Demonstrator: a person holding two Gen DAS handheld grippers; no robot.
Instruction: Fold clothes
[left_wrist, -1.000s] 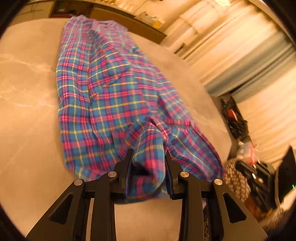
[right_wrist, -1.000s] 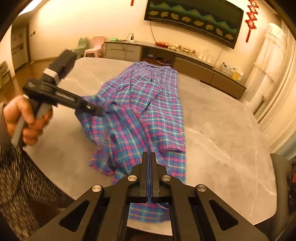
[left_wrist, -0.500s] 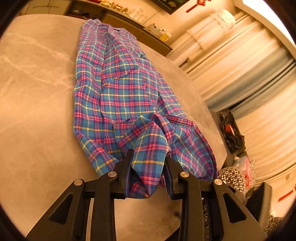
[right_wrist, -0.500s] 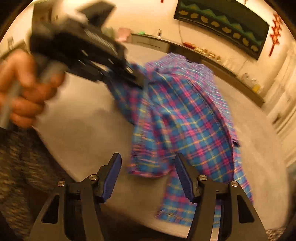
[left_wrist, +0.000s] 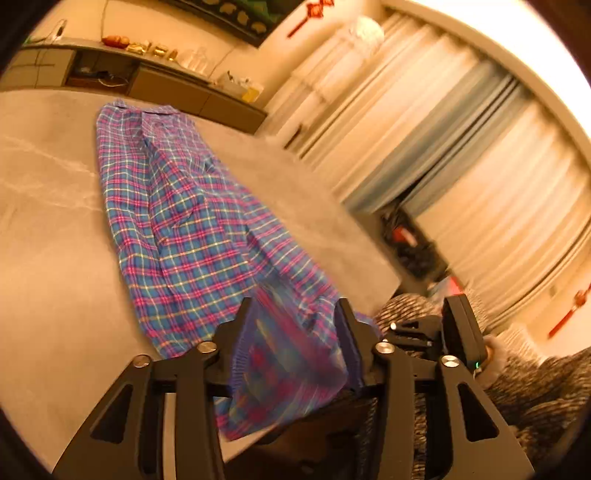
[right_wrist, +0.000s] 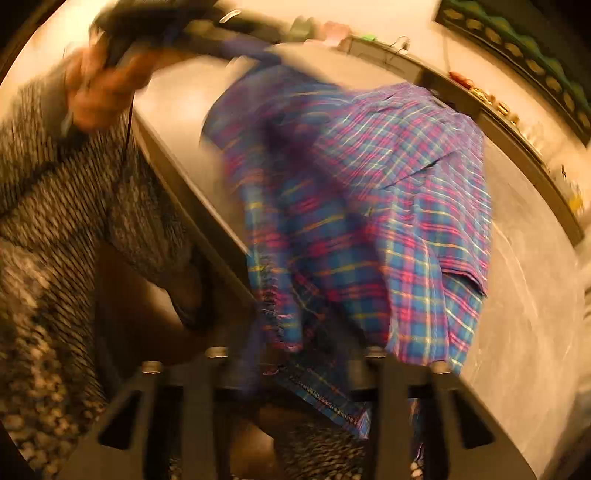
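Observation:
A blue and pink plaid shirt (left_wrist: 177, 221) lies lengthwise on the grey marble table (left_wrist: 44, 266), its near hem hanging over the front edge (right_wrist: 325, 398). My left gripper (left_wrist: 295, 325) is at the shirt's near end. Its jaws are opening, and a blurred fold of plaid sits loosely between them. My right gripper (right_wrist: 306, 354) tips down over the table's front edge. Its jaws are opening too, with the hanging hem in the gap and not pinched. A hand (right_wrist: 99, 92) holds the left gripper at the right wrist view's upper left, heavily blurred.
A low sideboard (left_wrist: 166, 85) with small items runs along the far wall. Pale curtains (left_wrist: 443, 147) hang on the right, with dark bags (left_wrist: 406, 243) on the floor below. The person's speckled knit clothing (right_wrist: 55, 229) is close against the table's front edge (right_wrist: 192, 221).
My left gripper drew back and rose with the fold, and its jaws widened. My right gripper went from shut to open and tipped down onto the hem at the table's edge.

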